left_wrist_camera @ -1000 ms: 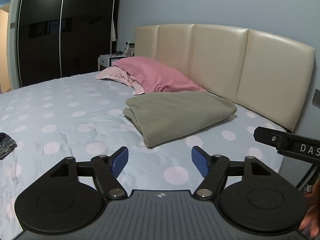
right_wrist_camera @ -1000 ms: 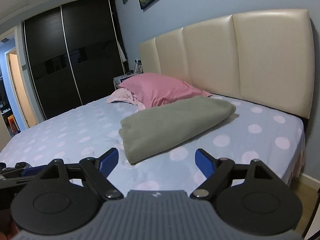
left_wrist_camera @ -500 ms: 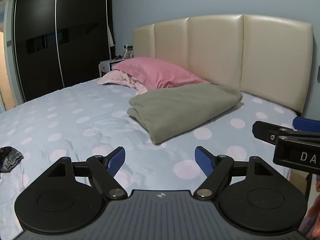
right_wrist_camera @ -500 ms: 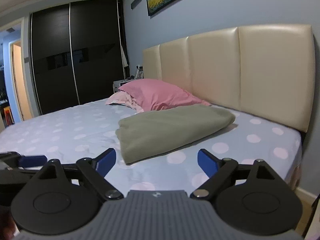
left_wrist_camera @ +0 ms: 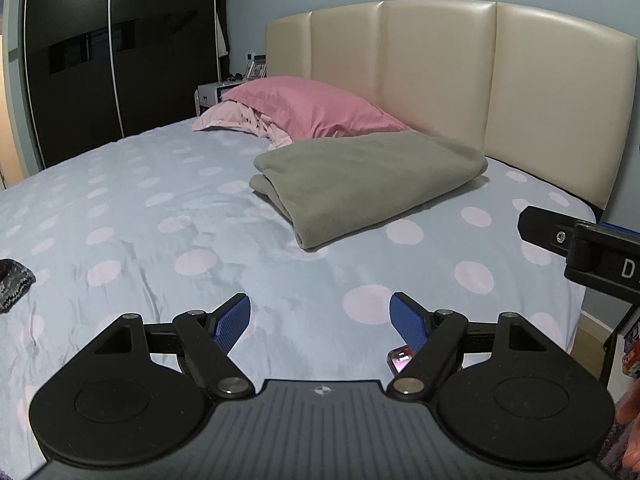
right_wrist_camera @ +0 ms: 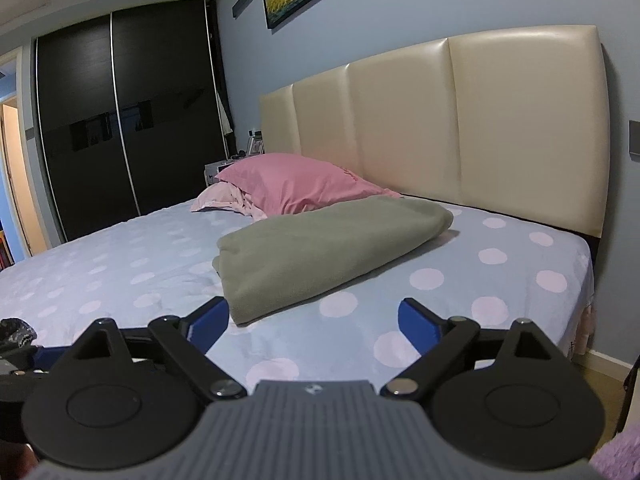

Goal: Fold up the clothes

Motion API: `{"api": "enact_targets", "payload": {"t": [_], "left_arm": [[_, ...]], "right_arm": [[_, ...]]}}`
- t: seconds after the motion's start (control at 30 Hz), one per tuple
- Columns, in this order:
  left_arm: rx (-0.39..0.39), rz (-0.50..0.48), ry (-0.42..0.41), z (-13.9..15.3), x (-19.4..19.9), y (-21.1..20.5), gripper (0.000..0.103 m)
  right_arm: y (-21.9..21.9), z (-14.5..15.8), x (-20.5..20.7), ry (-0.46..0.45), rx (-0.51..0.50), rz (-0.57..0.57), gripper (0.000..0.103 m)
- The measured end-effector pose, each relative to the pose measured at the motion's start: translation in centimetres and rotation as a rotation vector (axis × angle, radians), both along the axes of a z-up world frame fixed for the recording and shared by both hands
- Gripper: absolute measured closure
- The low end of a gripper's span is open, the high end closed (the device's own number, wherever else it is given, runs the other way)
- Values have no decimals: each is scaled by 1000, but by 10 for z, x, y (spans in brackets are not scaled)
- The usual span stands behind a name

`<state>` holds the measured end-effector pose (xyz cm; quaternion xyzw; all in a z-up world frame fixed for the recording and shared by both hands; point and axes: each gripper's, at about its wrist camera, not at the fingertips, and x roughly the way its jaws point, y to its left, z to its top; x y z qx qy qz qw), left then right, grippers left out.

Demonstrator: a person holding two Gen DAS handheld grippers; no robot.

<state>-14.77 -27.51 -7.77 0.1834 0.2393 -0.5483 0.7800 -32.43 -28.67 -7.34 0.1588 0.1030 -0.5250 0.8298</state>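
Observation:
A folded olive-green cloth (left_wrist_camera: pixel 360 184) (right_wrist_camera: pixel 320 248) lies on the dotted blue bed sheet (left_wrist_camera: pixel 160 220) (right_wrist_camera: pixel 440 320), near the headboard. My left gripper (left_wrist_camera: pixel 320 320) hovers open over the sheet, short of the cloth, with nothing between its blue fingers (left_wrist_camera: pixel 236 320). My right gripper (right_wrist_camera: pixel 314 324) is open wide, also short of the cloth; its left finger (right_wrist_camera: pixel 208 324) lines up with the cloth's near corner. Each gripper shows in the other's view: the right gripper's black body (left_wrist_camera: pixel 580 240) and the left gripper's body (right_wrist_camera: pixel 24 356). A dark crumpled garment (left_wrist_camera: pixel 12 284) (right_wrist_camera: pixel 16 330) lies far left.
A pink pillow (left_wrist_camera: pixel 312 108) (right_wrist_camera: pixel 288 184) and a paler pink cloth (left_wrist_camera: pixel 224 118) lie behind the green cloth, against the beige headboard (left_wrist_camera: pixel 440 72). A phone (left_wrist_camera: pixel 400 360) lies under my left gripper's right finger. The bed's edge (right_wrist_camera: pixel 588 292) drops to the floor on the right. Dark wardrobe doors (right_wrist_camera: pixel 120 132) stand beyond.
Both grippers have sunk towards the bed. The right gripper's jaws have spread a little wider. The cloth has not moved.

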Motion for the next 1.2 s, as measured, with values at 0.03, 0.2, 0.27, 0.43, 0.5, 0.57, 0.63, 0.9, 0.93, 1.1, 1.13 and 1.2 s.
{"api": "enact_targets", "payload": {"t": [0.03,0.2,0.27,0.43,0.5,0.57,0.63,0.9,0.93,1.1,1.13,1.2], "left_arm": [[4,1,2,0,0,0,27],[9,6,13,0,3,0,27],[6,9,12,1,4,0,27],[4,9,15,0,6,-1,27],[7,7,15,0,6,-1,27],[7,7,20,0,7,-1,27],[6,6,25,0,7,0,27],[9,-3,23,0,7,1,27],[11,-6,24,0,6,0,27],[7,-5,19,1,4,1,27],[7,-7,22,0,4,0,27],[8,-8,25,0,4,0,27]], "right_arm": [[0,0,1,0,0,3,10],[3,2,6,-3,-22,18,10],[6,3,8,4,-38,27,10],[7,4,14,24,-49,48,10],[6,4,16,26,-46,50,10],[5,3,16,26,-45,49,10],[4,3,16,25,-41,48,10],[3,3,17,18,-36,48,10],[4,3,17,19,-37,49,10],[3,3,17,21,-42,53,10],[3,3,17,20,-41,53,10],[2,2,17,18,-39,53,10]]}}
